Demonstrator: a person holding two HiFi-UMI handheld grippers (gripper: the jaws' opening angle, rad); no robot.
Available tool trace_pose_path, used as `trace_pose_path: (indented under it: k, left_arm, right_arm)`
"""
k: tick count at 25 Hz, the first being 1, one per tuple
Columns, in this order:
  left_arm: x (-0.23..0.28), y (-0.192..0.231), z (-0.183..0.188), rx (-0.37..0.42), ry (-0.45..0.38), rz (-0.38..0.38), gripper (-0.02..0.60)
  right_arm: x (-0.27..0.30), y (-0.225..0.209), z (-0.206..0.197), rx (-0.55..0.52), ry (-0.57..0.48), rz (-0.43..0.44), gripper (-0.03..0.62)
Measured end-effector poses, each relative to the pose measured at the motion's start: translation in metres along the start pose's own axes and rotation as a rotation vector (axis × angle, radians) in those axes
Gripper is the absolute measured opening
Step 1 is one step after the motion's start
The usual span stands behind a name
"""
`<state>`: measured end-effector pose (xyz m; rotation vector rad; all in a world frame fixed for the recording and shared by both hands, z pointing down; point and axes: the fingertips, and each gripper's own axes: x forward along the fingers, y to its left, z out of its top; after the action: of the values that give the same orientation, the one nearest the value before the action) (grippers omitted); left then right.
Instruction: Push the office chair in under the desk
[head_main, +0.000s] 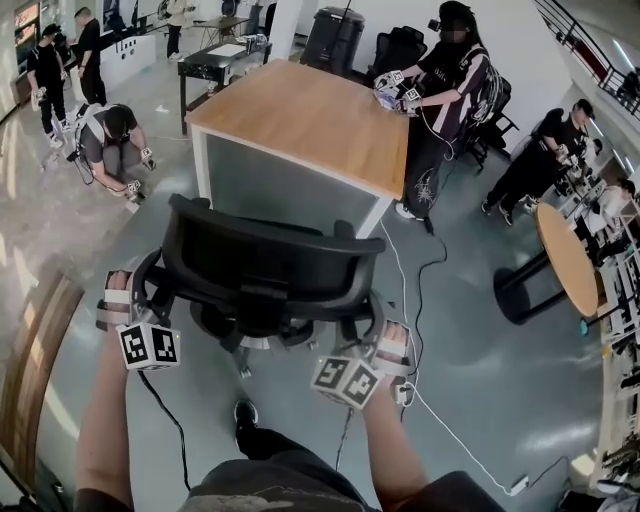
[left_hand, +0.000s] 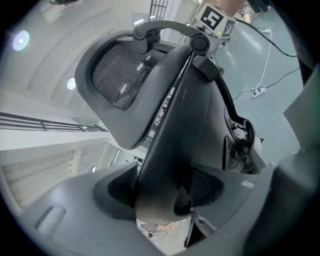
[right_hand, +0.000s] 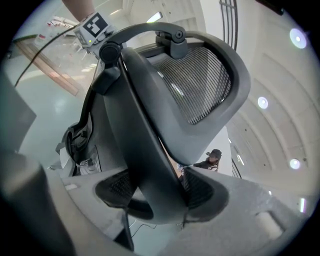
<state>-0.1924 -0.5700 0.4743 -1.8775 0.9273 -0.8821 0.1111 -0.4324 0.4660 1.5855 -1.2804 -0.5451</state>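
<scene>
Starting close in: clamped onto the left edge of the office chair (head_main: 270, 262) backrest with the left gripper (left_hand: 160, 196), jaws partway apart and pressed on either side of the dark frame. Same story on the other side with the right gripper (right_hand: 156, 194), pads tight on the frame's right edge, mesh back rising above. Looking past the hands now: chair on the grey floor, back turned toward the camera, right in front of the desk (head_main: 310, 110) and not yet under its wooden top. White cable (head_main: 460, 440) trailing across the floor at right. Beyond the desk, a standing person (head_main: 450, 75) at the far corner; off left, a crouching person (head_main: 105, 140); off right, a round table (head_main: 566, 255).
</scene>
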Motion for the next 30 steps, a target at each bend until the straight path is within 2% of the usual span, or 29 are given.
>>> trace_pose_path:
  k: [8, 20, 30]
  left_arm:
    - [0.059, 0.028, -0.022, 0.005, -0.038, -0.037, 0.297]
    - [0.129, 0.059, -0.044, 0.026, -0.119, -0.048, 0.299]
    - [0.192, 0.081, -0.041, 0.039, -0.186, -0.084, 0.299]
  right_arm:
    - [0.042, -0.003, 0.026, 0.03, 0.061, -0.002, 0.265]
    - [0.097, -0.005, 0.054, 0.039, 0.117, -0.047, 0.267]
    - [0.146, -0.018, 0.062, 0.087, 0.215, -0.073, 0.27]
